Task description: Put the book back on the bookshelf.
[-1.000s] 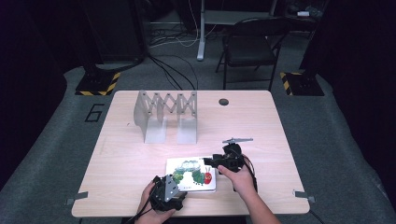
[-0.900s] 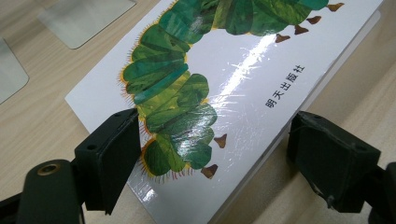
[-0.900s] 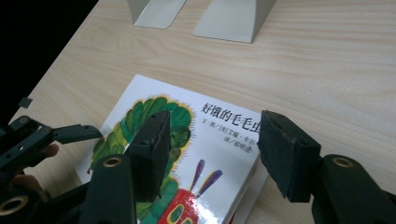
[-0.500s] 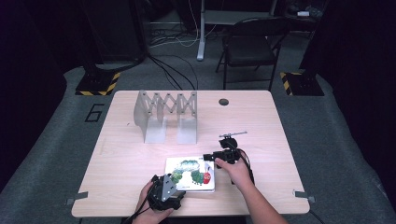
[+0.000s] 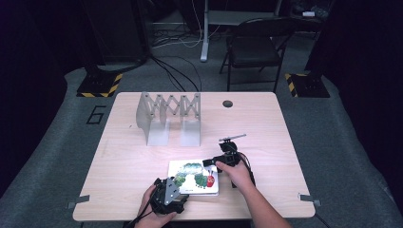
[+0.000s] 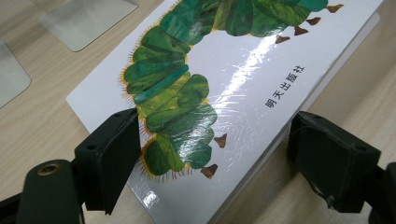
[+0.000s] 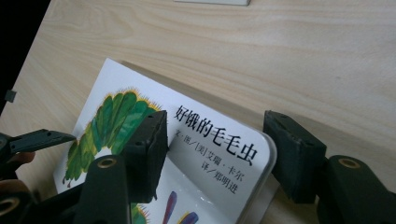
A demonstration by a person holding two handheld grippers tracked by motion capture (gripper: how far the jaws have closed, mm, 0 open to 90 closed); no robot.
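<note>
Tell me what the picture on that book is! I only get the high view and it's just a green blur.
Observer: In the left gripper view, the book has a big green caterpillar with little brown feet on its white cover.
Operator: Are there words on it?
Observer: Yes. The right gripper view shows a black title in Chinese characters near one rounded corner.
Operator: Is the right gripper squeezing the book?
Observer: It doesn't look like it. The right gripper has just been opening its jaws. That corner lies between them, and neither pad seems to press on it.
</note>
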